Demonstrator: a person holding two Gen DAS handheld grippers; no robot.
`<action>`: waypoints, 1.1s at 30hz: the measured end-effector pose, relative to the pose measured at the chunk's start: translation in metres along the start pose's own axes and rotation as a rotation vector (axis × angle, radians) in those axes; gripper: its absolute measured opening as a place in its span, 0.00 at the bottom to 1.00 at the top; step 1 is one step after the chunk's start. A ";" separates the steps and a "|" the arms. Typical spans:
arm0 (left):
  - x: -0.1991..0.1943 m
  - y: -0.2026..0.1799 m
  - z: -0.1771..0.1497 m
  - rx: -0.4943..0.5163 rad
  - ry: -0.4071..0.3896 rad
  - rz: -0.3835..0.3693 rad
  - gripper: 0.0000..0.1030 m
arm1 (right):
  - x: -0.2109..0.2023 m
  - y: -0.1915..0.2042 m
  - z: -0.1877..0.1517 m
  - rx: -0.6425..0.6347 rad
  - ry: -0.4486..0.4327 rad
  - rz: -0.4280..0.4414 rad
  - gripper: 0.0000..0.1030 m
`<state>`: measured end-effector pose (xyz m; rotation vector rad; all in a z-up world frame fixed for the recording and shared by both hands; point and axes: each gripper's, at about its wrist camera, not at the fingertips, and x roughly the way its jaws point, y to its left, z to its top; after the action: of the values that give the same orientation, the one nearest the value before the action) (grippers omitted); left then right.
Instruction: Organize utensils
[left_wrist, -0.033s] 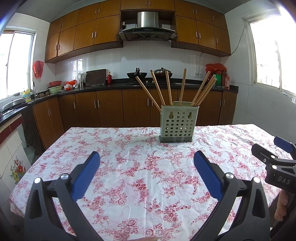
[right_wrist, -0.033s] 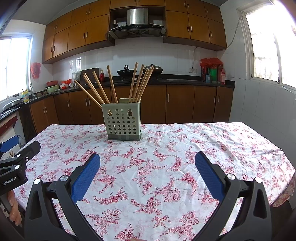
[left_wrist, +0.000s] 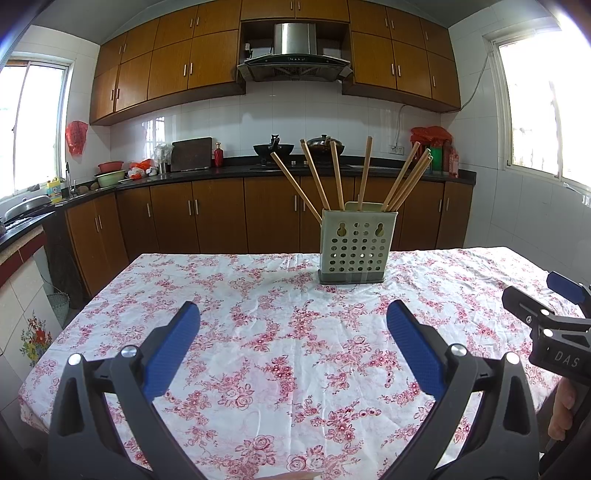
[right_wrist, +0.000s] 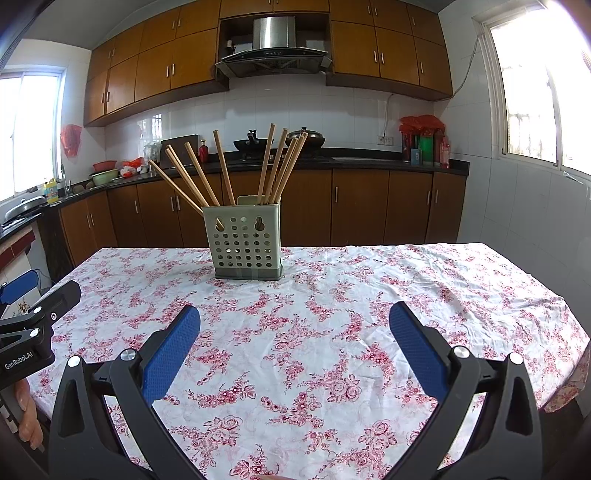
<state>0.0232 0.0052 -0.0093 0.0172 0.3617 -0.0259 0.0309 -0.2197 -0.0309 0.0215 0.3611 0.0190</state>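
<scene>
A pale green perforated utensil holder (left_wrist: 356, 245) (right_wrist: 245, 243) stands upright at the far middle of the table, with several wooden chopsticks (left_wrist: 316, 181) (right_wrist: 225, 170) fanned out of its top. My left gripper (left_wrist: 293, 314) hovers open over the flowered tablecloth (left_wrist: 258, 332), well short of the holder, nothing between its blue pads. My right gripper (right_wrist: 295, 317) is likewise open and empty above the cloth (right_wrist: 406, 280). Each gripper shows at the edge of the other's view: the right gripper (left_wrist: 541, 295) and the left gripper (right_wrist: 40, 291).
A person's hand (left_wrist: 561, 406) (right_wrist: 26, 417) grips each handle. Behind the table runs a dark counter (left_wrist: 221, 171) with brown cabinets, a wok and pots. The table's right edge (right_wrist: 576, 354) and left edge (left_wrist: 74, 321) drop off to the floor.
</scene>
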 end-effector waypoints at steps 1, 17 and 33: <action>0.000 0.000 0.000 0.000 0.000 0.001 0.96 | 0.000 0.000 0.000 0.000 0.000 0.000 0.98; 0.001 0.001 -0.002 0.001 0.002 -0.004 0.96 | 0.000 0.000 0.000 0.002 0.001 -0.001 0.98; 0.002 0.002 -0.005 0.000 0.003 -0.003 0.96 | 0.001 0.000 0.000 0.003 0.001 -0.001 0.98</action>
<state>0.0231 0.0074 -0.0150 0.0165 0.3649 -0.0292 0.0315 -0.2194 -0.0310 0.0245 0.3621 0.0171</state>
